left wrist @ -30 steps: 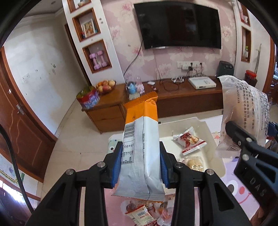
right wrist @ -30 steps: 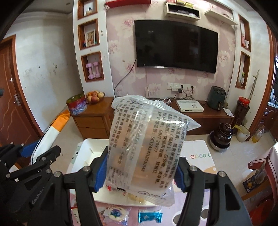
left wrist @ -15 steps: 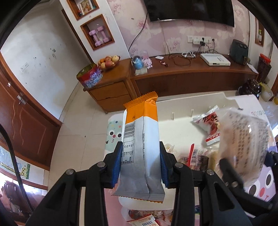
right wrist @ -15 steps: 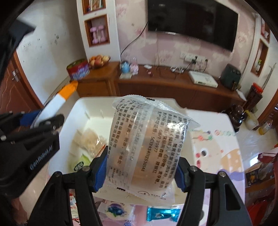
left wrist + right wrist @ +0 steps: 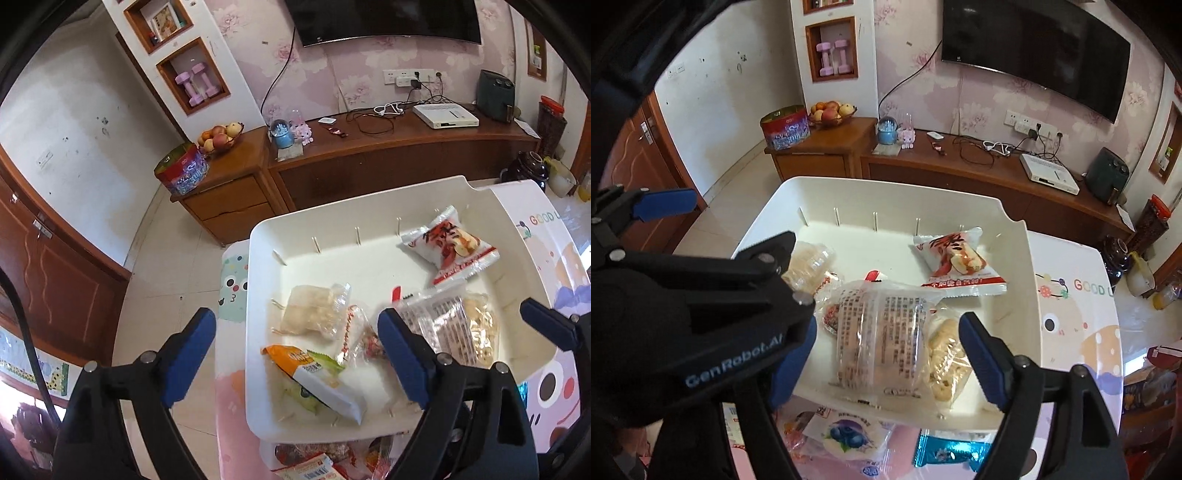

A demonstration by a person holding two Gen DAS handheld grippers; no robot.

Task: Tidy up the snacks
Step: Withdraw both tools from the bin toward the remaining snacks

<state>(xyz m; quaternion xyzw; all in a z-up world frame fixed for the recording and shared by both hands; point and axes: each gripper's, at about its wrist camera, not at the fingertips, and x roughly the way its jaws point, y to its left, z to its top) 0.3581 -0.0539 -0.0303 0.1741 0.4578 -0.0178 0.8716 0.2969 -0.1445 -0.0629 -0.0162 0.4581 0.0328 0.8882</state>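
Observation:
A white bin (image 5: 258, 295) (image 5: 1015, 236) sits on the table and holds several snack packets. My left gripper (image 5: 295, 354) is open and empty above the bin's near left corner. The orange and white packet (image 5: 317, 380) lies in the bin below it. My right gripper (image 5: 886, 354) is open and empty over the bin's near side. The clear printed packet (image 5: 882, 332) (image 5: 443, 325) lies in the bin between its fingers. A red and white packet (image 5: 450, 247) (image 5: 956, 262) lies at the far right of the bin.
Loose snacks lie on the pink table in front of the bin: a blueberry packet (image 5: 846, 435), a blue packet (image 5: 945, 450), red packets (image 5: 314, 461). A wooden TV cabinet (image 5: 369, 155) stands beyond. The left gripper's body (image 5: 683, 314) crowds the right wrist view.
Both grippers opened over the bin. The orange and white packet left the left gripper and the clear packet left the right gripper; both now lie in the bin.

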